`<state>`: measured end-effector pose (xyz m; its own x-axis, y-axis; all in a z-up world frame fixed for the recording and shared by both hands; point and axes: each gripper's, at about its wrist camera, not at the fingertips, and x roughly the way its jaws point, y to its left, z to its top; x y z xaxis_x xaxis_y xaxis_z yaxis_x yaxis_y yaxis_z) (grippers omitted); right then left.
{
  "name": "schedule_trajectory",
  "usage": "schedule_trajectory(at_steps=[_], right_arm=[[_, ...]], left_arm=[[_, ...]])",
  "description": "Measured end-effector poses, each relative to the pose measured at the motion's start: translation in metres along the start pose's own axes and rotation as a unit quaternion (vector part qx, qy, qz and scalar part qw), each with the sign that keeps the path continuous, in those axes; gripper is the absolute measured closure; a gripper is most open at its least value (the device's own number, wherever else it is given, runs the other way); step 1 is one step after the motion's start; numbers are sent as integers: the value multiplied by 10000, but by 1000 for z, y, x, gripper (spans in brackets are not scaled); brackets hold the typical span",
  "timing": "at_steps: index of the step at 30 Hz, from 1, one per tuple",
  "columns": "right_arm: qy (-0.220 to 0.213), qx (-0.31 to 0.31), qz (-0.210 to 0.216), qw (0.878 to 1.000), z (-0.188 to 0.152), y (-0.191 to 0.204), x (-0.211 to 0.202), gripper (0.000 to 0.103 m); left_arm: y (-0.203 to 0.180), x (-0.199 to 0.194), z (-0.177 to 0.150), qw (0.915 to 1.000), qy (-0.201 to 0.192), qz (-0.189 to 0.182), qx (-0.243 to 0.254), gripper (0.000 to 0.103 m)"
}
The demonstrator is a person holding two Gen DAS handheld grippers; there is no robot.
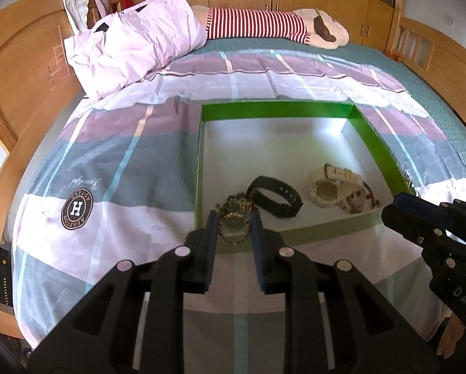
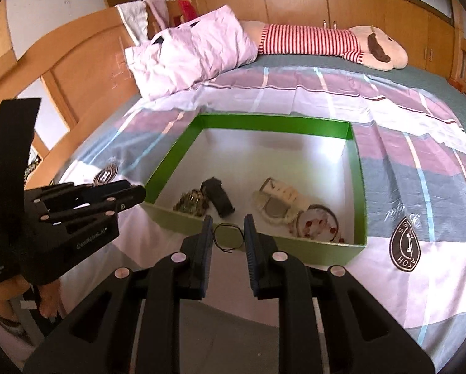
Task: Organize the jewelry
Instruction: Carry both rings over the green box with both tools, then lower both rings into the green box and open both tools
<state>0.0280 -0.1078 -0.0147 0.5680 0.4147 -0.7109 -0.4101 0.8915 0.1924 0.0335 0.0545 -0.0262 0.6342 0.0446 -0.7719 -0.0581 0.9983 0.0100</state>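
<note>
While left gripper [image 1: 233, 227] clamps gold watch [image 1: 234, 229], right gripper [image 2: 227, 232] clamps thin ring [image 2: 228, 237], bedsheet [image 1: 108, 168] logo "H".

Both your grippers point forward and down, fingers parted.

Your left gripper [image 1: 233, 222] has its fingers [image 1: 212, 227] a moderate gap apart, seemingly closed against a round metal piece between the tips. Your right gripper [image 2: 228, 229] has fingers [image 2: 206, 230] parted about the same, a thin dark ring in the gap, contact unclear. Left wrist view shows your right gripper at the right edge; right wrist view shows your left at the left edge, your hand [image 2: 46, 304] under it.
</note>
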Motion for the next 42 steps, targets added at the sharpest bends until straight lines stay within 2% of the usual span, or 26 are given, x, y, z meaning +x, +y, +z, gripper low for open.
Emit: schedule_trajectory(at_steps=[5, 19, 32, 35, 39, 42], right_arm=[[-118, 160, -77, 9998, 5, -6, 1, 83], [29, 158, -140, 9998, 2, -5, 11, 83], [-186, 250, -213, 9993, 6, -6, 5, 83], [-198, 259, -320, 9990, 9, -9, 10, 83], [-10, 474, -428, 9980, 11, -18, 32, 83], [54, 608, -537, 9967, 13, -27, 46, 83]], left_arm=[[-1, 1, 2, 10000, -32, 10, 7, 82], [4, 2, 2, 10000, 12, 37, -65, 82], [5, 1, 5, 9998, -68, 20, -168, 82], [7, 9, 11, 9996, -83, 20, -277, 82], [8, 28, 17, 9987, 27, -95, -497, 82], [4, 41, 18, 9988, 45, 22, -495, 82]])
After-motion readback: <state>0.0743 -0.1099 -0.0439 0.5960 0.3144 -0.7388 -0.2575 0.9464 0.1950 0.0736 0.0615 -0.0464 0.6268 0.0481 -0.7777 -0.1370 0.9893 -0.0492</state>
